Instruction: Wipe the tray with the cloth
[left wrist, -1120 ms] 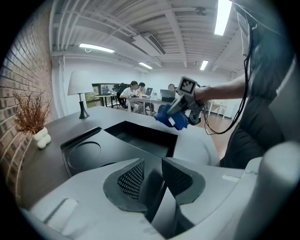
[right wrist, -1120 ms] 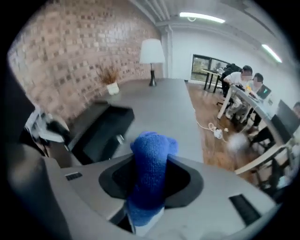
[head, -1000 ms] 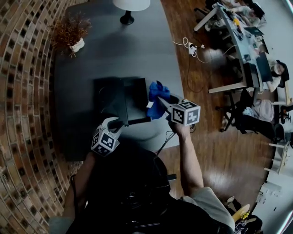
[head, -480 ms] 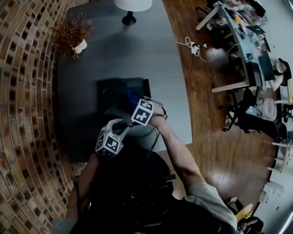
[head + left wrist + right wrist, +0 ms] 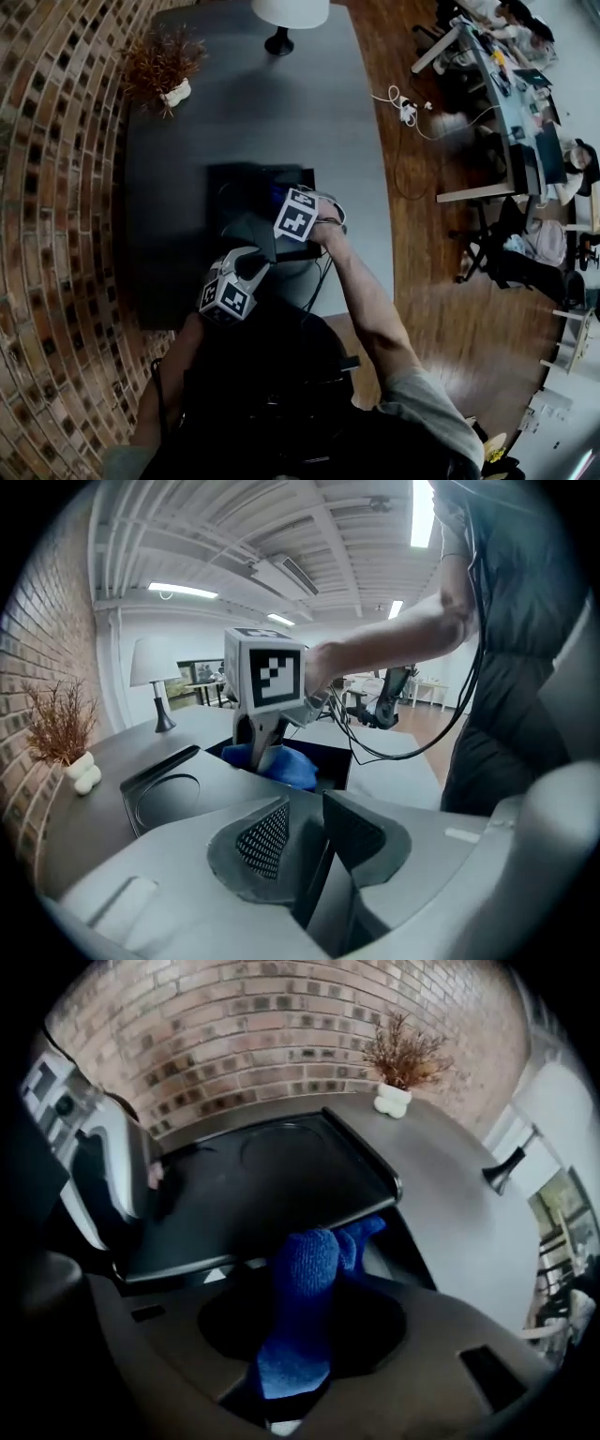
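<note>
One grey table (image 5: 281,112) w/ black tray (image 5: 230,192), brick wall (image 5: 56,234), wood floor (image 5: 450,319), lamp (image 5: 286,11)

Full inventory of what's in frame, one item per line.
table: one, dark grey, centre
tray: one, black, on the table's near part
cloth: one, blue, by the tray's edge
dried plant: one, brown in a white vase, far left of the table
lamp: one, white shade with black base, far end of the table
brick wall: one, reddish, left
floor: wooden, brown, right
left gripper: one, grey, jaws just closed further on the tray's near edge
right gripper: one, grey, shut on the cloth
</note>
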